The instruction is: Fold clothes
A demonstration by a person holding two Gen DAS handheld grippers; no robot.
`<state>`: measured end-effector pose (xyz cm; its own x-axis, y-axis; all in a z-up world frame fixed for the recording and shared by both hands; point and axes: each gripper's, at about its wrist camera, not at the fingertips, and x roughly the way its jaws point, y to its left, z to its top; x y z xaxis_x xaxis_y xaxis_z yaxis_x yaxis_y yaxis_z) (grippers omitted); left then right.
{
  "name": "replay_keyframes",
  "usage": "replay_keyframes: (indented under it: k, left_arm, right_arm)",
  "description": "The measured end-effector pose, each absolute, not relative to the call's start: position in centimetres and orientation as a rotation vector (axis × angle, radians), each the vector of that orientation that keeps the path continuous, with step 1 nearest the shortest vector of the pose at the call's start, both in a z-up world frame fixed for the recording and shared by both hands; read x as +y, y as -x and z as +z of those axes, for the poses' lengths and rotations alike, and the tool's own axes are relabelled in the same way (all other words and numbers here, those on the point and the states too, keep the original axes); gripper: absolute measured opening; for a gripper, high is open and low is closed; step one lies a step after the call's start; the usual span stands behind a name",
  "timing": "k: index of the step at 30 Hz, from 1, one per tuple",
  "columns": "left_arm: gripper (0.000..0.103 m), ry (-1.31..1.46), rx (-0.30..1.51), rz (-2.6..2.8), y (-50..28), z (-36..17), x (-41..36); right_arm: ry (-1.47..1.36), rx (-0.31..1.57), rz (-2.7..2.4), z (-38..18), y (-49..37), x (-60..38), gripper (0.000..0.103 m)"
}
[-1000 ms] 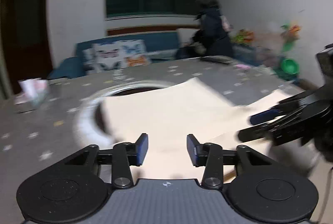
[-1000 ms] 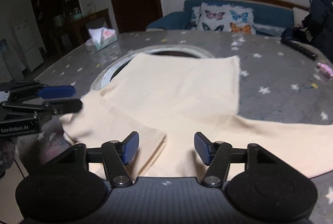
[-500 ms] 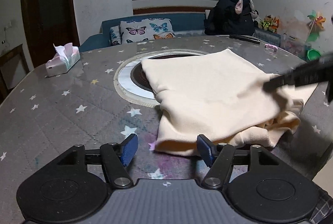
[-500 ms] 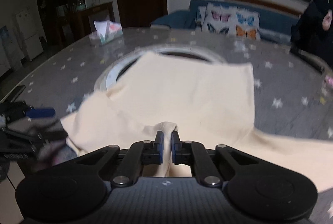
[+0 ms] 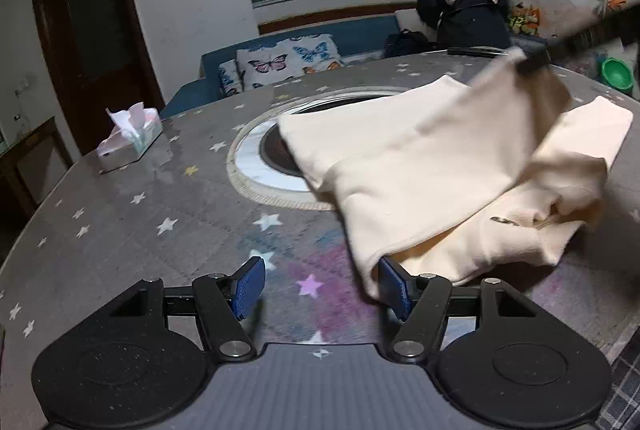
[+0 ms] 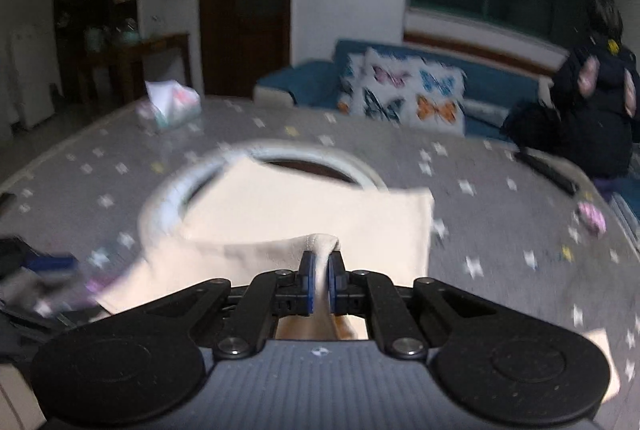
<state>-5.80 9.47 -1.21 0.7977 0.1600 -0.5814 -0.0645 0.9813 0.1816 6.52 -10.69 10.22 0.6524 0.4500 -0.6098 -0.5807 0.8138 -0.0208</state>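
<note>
Right fingers (image 6: 319,280): clenched on a pinched ridge of the cream garment (image 5: 420,178), lifting a flap so it can fold over.
Left fingers (image 5: 324,288): spread wide, gripping nothing; its right pad touches the hem.
Garment: half-folded on the star-patterned bench (image 5: 120,230), partly covering the round inset.
Change: half a second ago the flap lay lower; the right gripper (image 5: 532,64) now carries it high across.

Readable text: none could be made out.
Garment (image 5: 460,166) mark: a small dark mark, too small to read.
</note>
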Motion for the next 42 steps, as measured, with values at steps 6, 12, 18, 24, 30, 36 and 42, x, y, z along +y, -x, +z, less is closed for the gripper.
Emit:
replay_keyframes:
  k: [6, 12, 18, 24, 30, 36, 42]
  left_arm:
    - [0.059, -0.157, 0.648, 0.122, 6.3, -1.0, 10.1]
    - [0.059, -0.161, 0.638, 0.101, 7.2, 0.5, 11.1]
    - [0.059, -0.183, 0.587, 0.094, 7.5, 2.6, 10.9]
    - [0.055, -0.191, 0.581, -0.007, 5.4, 2.2, 8.5]
    - [0.045, -0.178, 0.581, -0.084, 2.6, 1.9, 6.5]
    - [0.041, -0.204, 0.602, -0.143, 0.3, 1.3, 5.4]
    - [0.041, -0.233, 0.582, -0.186, -1.5, 1.9, 4.2]
  right_arm:
    - [0.178, 0.766, 0.527, 5.3, -8.7, -11.9, 0.009]
    - [0.185, 0.693, 0.517, 6.6, -7.6, -12.6, 0.015]
    - [0.159, 0.710, 0.568, 6.9, -6.4, -13.7, 0.030]
    - [0.123, 0.758, 0.578, 5.8, -6.0, -14.9, 0.028]
    - [0.046, 0.768, 0.596, 6.7, -5.5, -16.0, 0.006]
    - [0.077, 0.820, 0.564, 6.0, -5.3, -16.6, 0.012]
    - [0.090, 0.701, 0.554, 7.8, -5.0, -16.3, 0.014]
